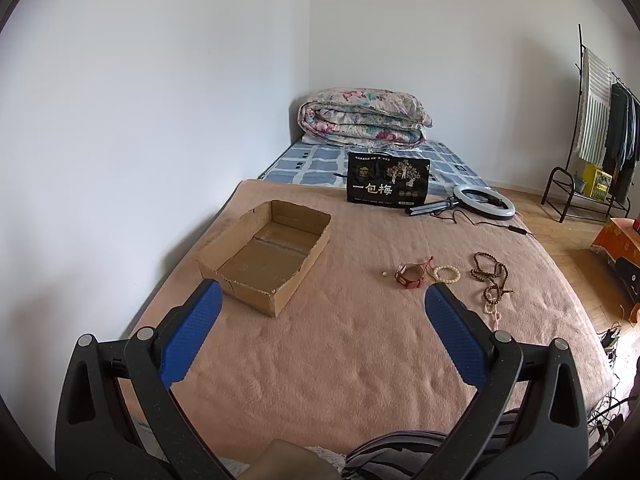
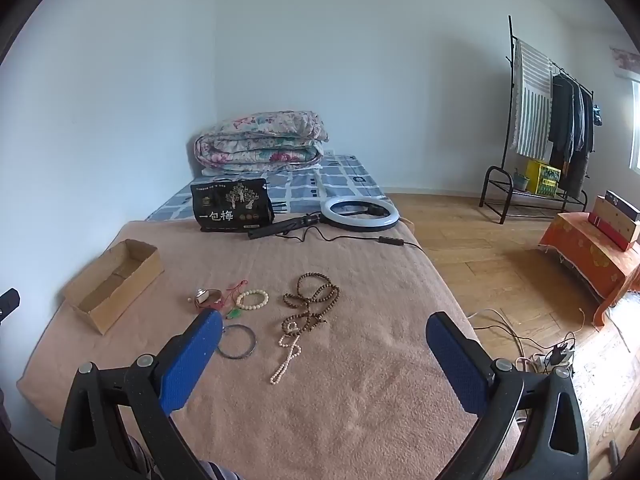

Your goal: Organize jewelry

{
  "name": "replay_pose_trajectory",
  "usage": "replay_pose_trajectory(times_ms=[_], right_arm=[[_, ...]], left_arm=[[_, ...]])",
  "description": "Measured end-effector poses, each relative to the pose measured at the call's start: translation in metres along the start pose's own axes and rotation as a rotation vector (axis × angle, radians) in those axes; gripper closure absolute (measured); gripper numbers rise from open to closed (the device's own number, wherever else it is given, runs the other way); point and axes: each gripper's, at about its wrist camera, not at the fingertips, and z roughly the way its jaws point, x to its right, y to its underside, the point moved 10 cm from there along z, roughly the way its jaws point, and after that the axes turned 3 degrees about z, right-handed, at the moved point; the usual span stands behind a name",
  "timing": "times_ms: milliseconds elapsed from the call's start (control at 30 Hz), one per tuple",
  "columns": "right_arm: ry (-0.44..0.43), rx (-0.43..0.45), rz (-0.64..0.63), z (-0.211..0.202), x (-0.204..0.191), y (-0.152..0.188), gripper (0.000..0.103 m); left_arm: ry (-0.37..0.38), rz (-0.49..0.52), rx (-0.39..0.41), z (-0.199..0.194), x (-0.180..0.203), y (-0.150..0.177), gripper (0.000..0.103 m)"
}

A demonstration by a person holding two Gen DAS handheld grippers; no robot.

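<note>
Blue ribbed pads line both grippers, and each stands spread wide over the pinkish-brown blanket (image 2: 340,392) with nothing between its fingers. The right gripper (image 2: 324,330) hovers just short of the jewelry. A thin dark metal bangle (image 2: 236,342) lies flat beside its left fingertip, with a small green pendant on a red cord (image 2: 234,312) just beyond. Ahead, between the fingers, a long brown bead necklace (image 2: 310,300) sprawls in loose loops, and a cream bead strand (image 2: 286,354) trails from it toward the gripper. Farther left sit a cream bead bracelet (image 2: 252,299), a red-strapped watch (image 2: 208,298) and one loose pale bead (image 2: 189,300), all close together.

The left gripper (image 1: 322,300) hangs over bare blanket; in its view the watch (image 1: 410,276) and the cream bracelet (image 1: 446,273) lie just beyond its right fingertip, the brown necklace (image 1: 490,274) to the right of that.

An open, shallow cardboard box (image 1: 264,254) rests on the blanket just past the left gripper's left fingertip, well apart from the jewelry, with nothing inside it. Behind stand a black printed bag (image 1: 387,182) and a ring light (image 1: 484,202).
</note>
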Motion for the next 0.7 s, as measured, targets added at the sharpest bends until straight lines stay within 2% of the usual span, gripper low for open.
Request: replay_pose_trajectory(times_ms=[700], right_arm=[[-0.006, 0.009, -0.020, -0.0016, -0.0087, -0.0003, 0.000]], left_arm=[[0.012, -0.014, -0.012, -0.0020, 0.0020, 0.0015, 0.000]])
